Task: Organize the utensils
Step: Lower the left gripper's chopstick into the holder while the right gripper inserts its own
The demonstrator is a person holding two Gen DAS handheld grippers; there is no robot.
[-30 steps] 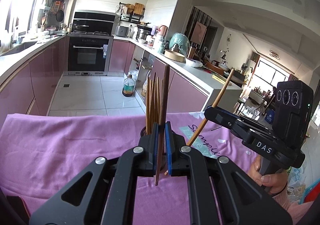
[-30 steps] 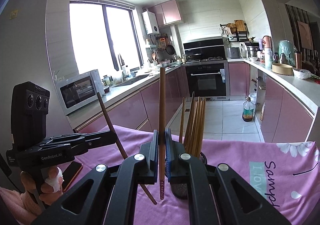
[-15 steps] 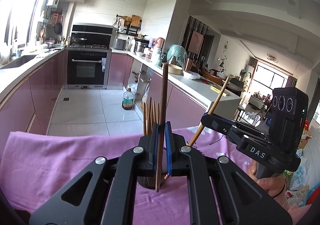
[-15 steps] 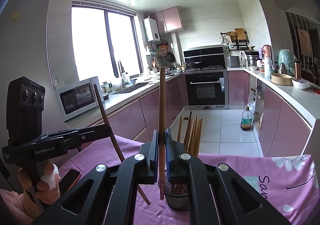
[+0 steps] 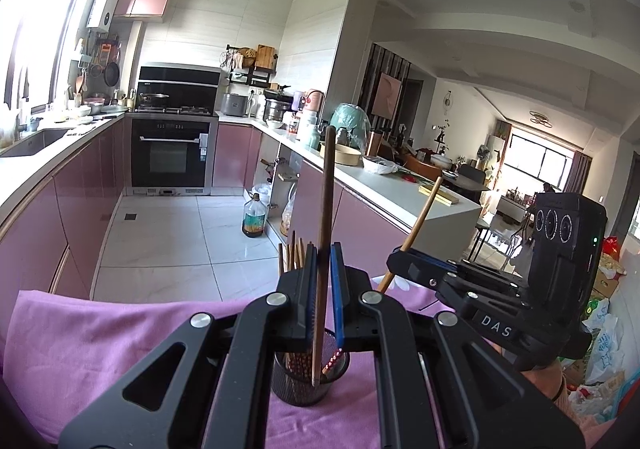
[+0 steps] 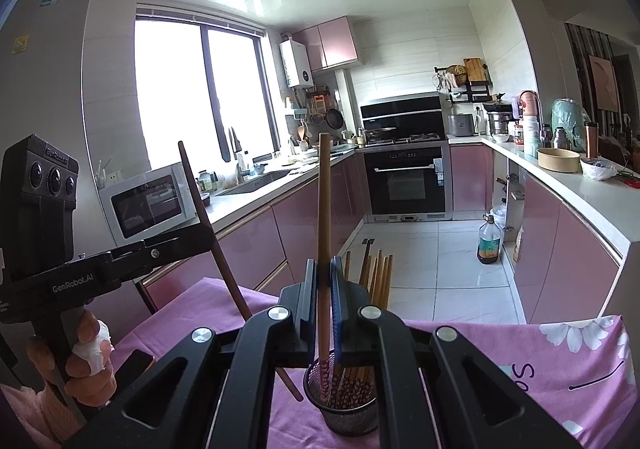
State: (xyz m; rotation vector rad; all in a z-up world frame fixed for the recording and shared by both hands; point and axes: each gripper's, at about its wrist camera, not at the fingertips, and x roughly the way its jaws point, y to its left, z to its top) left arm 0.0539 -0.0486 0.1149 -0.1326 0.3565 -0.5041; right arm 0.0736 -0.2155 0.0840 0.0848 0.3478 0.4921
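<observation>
Below both pairs of tongs, at six o'clock in each wrist view, stands the mesh cup (image 5: 306,377) on the purple cloth (image 5: 120,333) over the counter, already bristling with chopsticks (image 6: 376,273).

The left tongs (image 5: 320,289) are pinched tight on a dark chopstick (image 5: 326,209), its long axis nearly upright, top toward twelve o'clock and tip reaching down to the cup's mouth. The right tongs (image 6: 322,297) likewise grip a lighter chopstick (image 6: 323,209), upright, its patterned tip apparently just inside the cup's rim (image 6: 316,367).

From the right view the left tongs' stick slants, and its lower end seems to hang outside the cup, at about nine o'clock from it. By my reckoning the right hand is nearer to a clean drop: its stick need only be released. The left stick likely wants a small shift toward the cup first, or it may land on the cloth.
</observation>
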